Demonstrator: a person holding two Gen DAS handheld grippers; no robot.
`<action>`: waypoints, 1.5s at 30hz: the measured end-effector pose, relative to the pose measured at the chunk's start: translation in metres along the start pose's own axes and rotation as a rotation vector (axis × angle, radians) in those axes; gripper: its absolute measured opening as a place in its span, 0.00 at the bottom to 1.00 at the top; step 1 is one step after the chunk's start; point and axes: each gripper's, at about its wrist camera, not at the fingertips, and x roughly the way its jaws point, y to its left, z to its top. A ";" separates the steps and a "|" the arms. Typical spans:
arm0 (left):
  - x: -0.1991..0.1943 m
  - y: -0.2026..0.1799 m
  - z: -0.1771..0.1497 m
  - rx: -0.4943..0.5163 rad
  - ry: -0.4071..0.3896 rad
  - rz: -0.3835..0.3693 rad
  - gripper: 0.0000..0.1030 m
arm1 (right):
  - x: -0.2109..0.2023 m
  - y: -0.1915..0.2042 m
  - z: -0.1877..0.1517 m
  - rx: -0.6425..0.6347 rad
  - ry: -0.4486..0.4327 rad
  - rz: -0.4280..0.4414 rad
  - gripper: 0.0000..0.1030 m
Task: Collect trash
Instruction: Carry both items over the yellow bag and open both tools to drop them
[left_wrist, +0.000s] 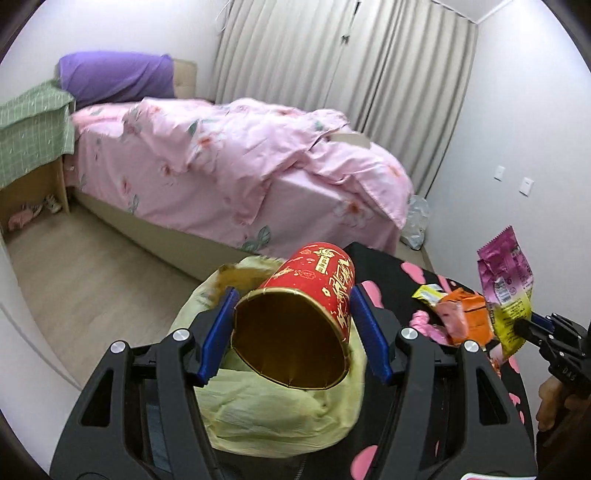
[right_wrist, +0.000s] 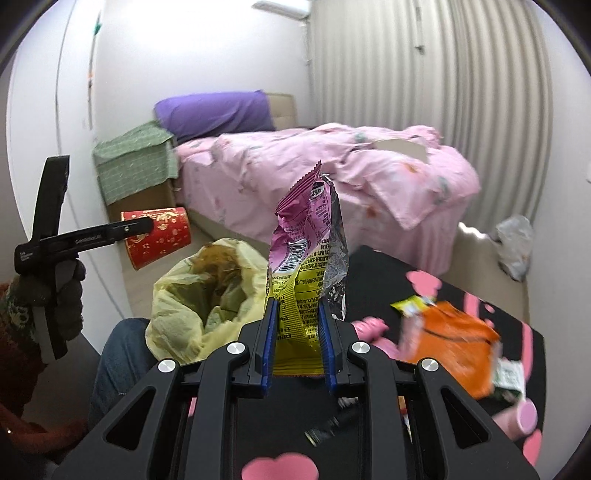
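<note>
My left gripper (left_wrist: 294, 297) is shut on a red paper cup (left_wrist: 314, 291) with gold print, its gold inside facing the camera. The cup hangs tilted over an open yellow trash bag (left_wrist: 266, 413). In the right wrist view the same cup (right_wrist: 162, 240) is up left of the bag (right_wrist: 207, 295), in the left gripper (right_wrist: 149, 225). My right gripper (right_wrist: 298, 304) is shut on a pink and yellow snack wrapper (right_wrist: 306, 258) that stands upright above the black table (right_wrist: 369, 277). The left wrist view shows that wrapper (left_wrist: 506, 280) and the right gripper (left_wrist: 532, 325) at the right edge.
On the black table with pink hearts lie an orange wrapper (right_wrist: 450, 339), a small yellow wrapper (right_wrist: 410, 304) and pink scraps (right_wrist: 369, 328). Behind it are a bed with a pink duvet (left_wrist: 240, 155), a green-covered cabinet (left_wrist: 33, 136), a clear plastic bag (right_wrist: 513, 247) on the floor, and a person's knee (right_wrist: 118, 354) beside the bag.
</note>
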 end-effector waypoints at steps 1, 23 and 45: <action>0.004 0.005 -0.002 -0.009 0.012 0.002 0.57 | 0.012 0.003 0.004 -0.009 0.018 0.022 0.21; 0.112 0.060 -0.055 0.004 0.316 0.075 0.57 | 0.266 0.050 0.025 -0.116 0.399 0.173 0.21; 0.068 0.079 -0.016 -0.233 0.087 0.013 0.75 | 0.195 0.041 0.010 -0.118 0.284 0.211 0.55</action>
